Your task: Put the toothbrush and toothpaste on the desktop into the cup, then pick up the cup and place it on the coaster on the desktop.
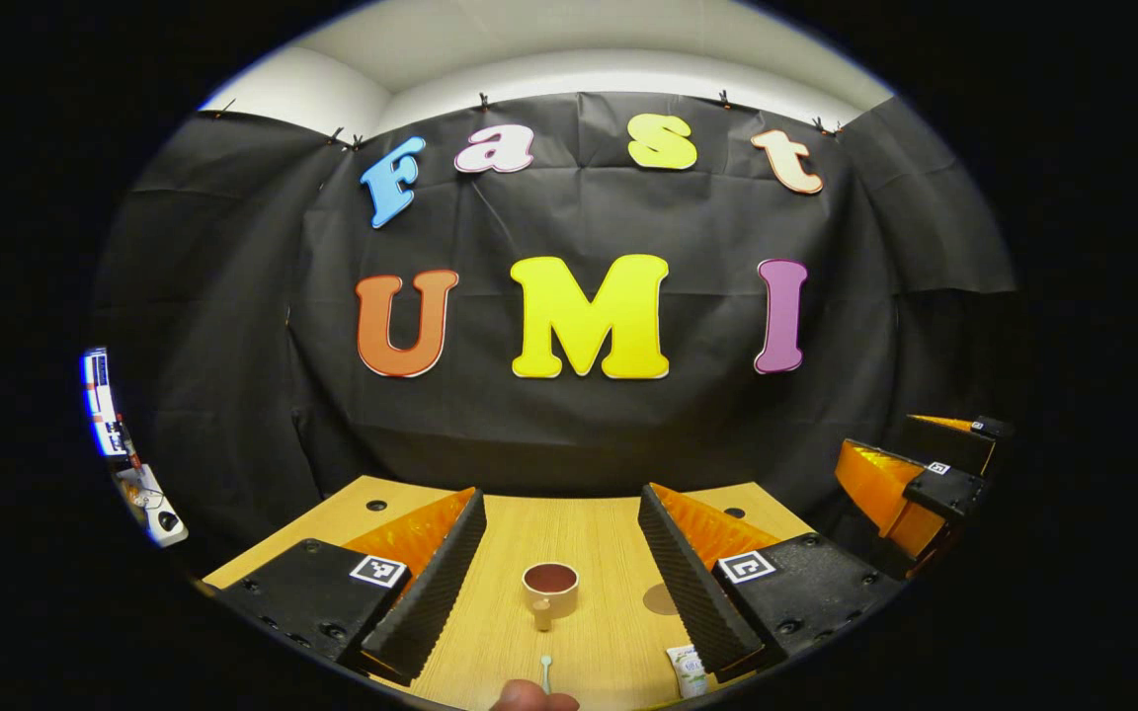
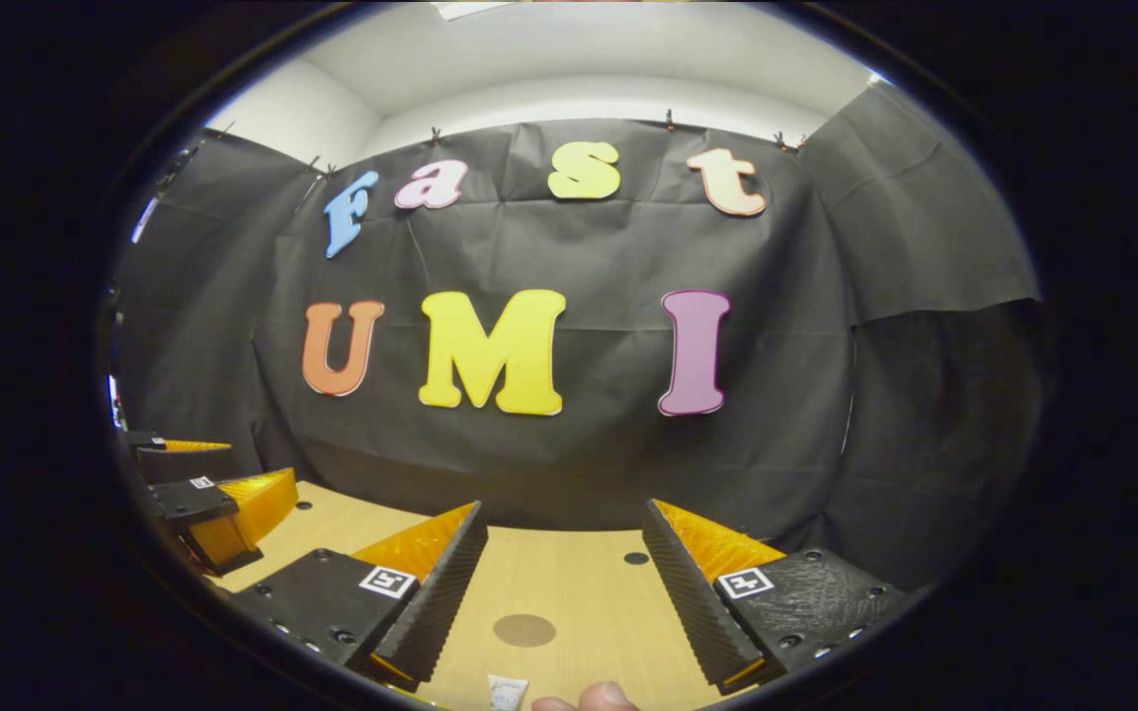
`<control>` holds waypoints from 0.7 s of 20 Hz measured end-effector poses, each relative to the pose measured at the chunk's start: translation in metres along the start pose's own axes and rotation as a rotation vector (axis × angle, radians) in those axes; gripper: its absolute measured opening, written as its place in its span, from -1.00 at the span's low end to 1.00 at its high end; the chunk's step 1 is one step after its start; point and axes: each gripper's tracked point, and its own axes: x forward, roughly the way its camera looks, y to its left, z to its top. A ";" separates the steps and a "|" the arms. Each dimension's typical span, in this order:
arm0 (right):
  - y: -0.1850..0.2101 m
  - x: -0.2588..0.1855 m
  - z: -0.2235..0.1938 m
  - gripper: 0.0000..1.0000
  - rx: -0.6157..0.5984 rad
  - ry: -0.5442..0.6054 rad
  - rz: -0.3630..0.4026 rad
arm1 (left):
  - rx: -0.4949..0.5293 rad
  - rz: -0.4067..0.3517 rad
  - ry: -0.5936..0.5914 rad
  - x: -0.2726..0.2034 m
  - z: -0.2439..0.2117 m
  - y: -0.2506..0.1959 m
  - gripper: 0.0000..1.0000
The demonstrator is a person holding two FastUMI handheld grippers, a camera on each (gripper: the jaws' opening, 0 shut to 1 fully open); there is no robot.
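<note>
In the left gripper view a beige cup (image 1: 550, 590) with a dark inside stands upright on the wooden desktop (image 1: 589, 533), handle toward me. It lies between and beyond the fingers of my open left gripper (image 1: 561, 496), untouched. A toothbrush (image 1: 546, 672) lies just in front of the cup. A white toothpaste tube (image 1: 688, 671) lies to its right, by the right finger. The round brown coaster (image 1: 660, 598) is partly hidden behind that finger. In the right gripper view my open right gripper (image 2: 565, 509) hovers over the coaster (image 2: 524, 630), with the toothpaste's end (image 2: 507, 691) at the bottom.
The right gripper (image 1: 910, 464) hangs off the desk's right side in the left gripper view; the left gripper (image 2: 223, 476) shows at far left in the right gripper view. A person's fingertip (image 2: 597, 697) shows at the bottom. Small holes (image 2: 635, 558) dot the desktop.
</note>
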 end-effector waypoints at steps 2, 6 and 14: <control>0.002 -0.001 -0.011 0.94 -0.017 0.022 0.013 | 0.004 -0.008 0.052 0.001 -0.018 0.000 0.97; 0.005 -0.005 -0.034 0.90 -0.028 0.071 0.029 | -0.003 -0.018 0.169 -0.008 -0.060 0.001 0.97; 0.005 -0.015 -0.101 0.94 -0.024 0.246 0.051 | -0.018 -0.054 0.451 -0.031 -0.154 -0.002 0.99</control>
